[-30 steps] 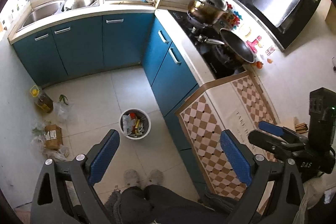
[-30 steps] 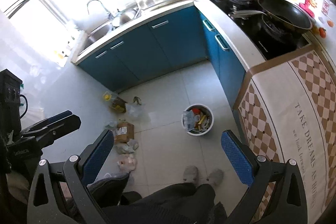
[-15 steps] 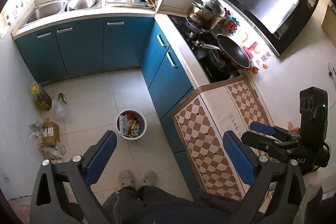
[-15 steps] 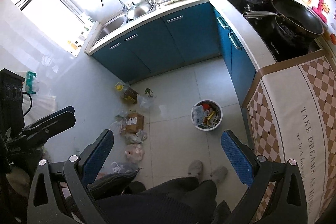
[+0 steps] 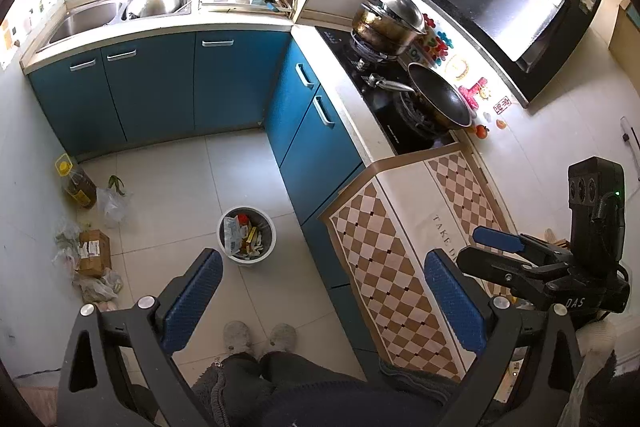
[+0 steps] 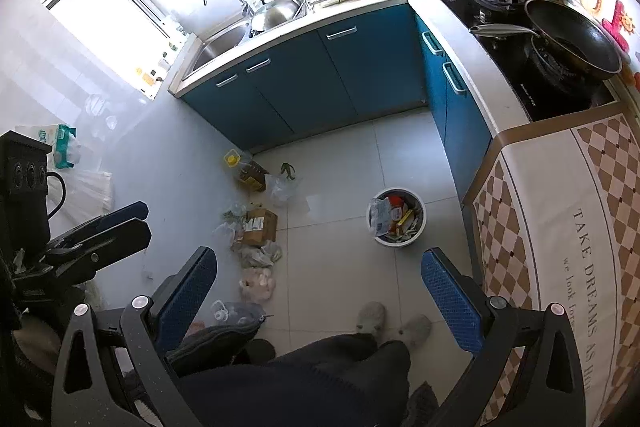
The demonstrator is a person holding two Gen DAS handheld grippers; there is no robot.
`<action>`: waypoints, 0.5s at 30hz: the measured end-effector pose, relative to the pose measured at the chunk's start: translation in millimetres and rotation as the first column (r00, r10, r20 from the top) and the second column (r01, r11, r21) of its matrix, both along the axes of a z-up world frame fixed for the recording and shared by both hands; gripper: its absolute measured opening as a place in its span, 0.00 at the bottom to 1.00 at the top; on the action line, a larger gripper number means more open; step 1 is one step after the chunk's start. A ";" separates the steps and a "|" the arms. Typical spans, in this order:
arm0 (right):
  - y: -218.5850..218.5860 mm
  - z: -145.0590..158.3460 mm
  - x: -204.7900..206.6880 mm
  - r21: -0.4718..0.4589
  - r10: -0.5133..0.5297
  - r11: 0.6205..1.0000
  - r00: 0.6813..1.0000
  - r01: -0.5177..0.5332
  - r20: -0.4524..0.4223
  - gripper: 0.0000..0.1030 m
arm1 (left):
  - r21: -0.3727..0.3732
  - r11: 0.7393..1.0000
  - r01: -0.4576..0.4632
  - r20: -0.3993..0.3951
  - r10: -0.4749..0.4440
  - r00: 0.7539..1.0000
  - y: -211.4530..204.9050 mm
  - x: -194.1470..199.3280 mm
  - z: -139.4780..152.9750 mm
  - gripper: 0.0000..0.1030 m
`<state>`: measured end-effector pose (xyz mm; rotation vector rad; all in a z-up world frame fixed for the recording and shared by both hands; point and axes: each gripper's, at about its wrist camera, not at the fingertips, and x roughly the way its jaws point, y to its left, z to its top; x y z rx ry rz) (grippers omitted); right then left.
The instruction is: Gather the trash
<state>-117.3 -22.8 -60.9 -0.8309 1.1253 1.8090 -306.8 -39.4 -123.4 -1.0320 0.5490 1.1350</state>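
Note:
A small white trash bin (image 5: 247, 235) full of wrappers stands on the tiled floor near the blue cabinets; it also shows in the right wrist view (image 6: 396, 217). Trash lies by the left wall: a cardboard box (image 6: 260, 225), plastic bags (image 6: 258, 281) and an oil bottle (image 6: 248, 173); the box also shows in the left wrist view (image 5: 94, 253). My left gripper (image 5: 320, 295) is open and empty, held high above the floor. My right gripper (image 6: 316, 295) is open and empty, also high above the floor.
Blue cabinets (image 5: 224, 83) run along the back and right. A stove with a wok (image 5: 440, 99) and pot (image 5: 386, 19) sits on the counter. A checkered cloth (image 5: 400, 247) covers an appliance at right. My slippered feet (image 5: 260, 337) stand below the bin.
Both grippers have risen and pulled back, so the bin and floor trash look smaller and farther. Both stay open and empty.

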 end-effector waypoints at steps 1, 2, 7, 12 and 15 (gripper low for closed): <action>-0.2 -0.1 0.2 0.000 0.000 1.000 1.000 0.000 -0.001 1.00 | 0.001 1.000 0.003 0.001 -0.003 1.000 0.1 0.1 0.1 1.00; -0.2 0.1 -0.2 0.001 -0.001 1.000 1.000 0.001 -0.001 1.00 | 0.000 1.000 0.003 -0.001 -0.003 1.000 0.6 -0.4 -0.1 1.00; -1.8 0.2 -0.4 -0.001 0.001 1.000 1.000 -0.001 -0.001 1.00 | 0.000 1.000 0.010 0.001 -0.010 1.000 -2.1 1.2 0.9 1.00; -3.0 0.2 0.3 -0.001 0.000 1.000 1.000 0.000 -0.003 1.00 | -0.001 1.000 0.004 0.000 -0.004 1.000 -2.8 2.0 0.1 1.00; -7.2 -0.1 1.3 -0.003 0.000 1.000 1.000 0.000 -0.011 1.00 | -0.001 1.000 0.007 0.003 -0.007 1.000 -4.9 5.8 0.5 1.00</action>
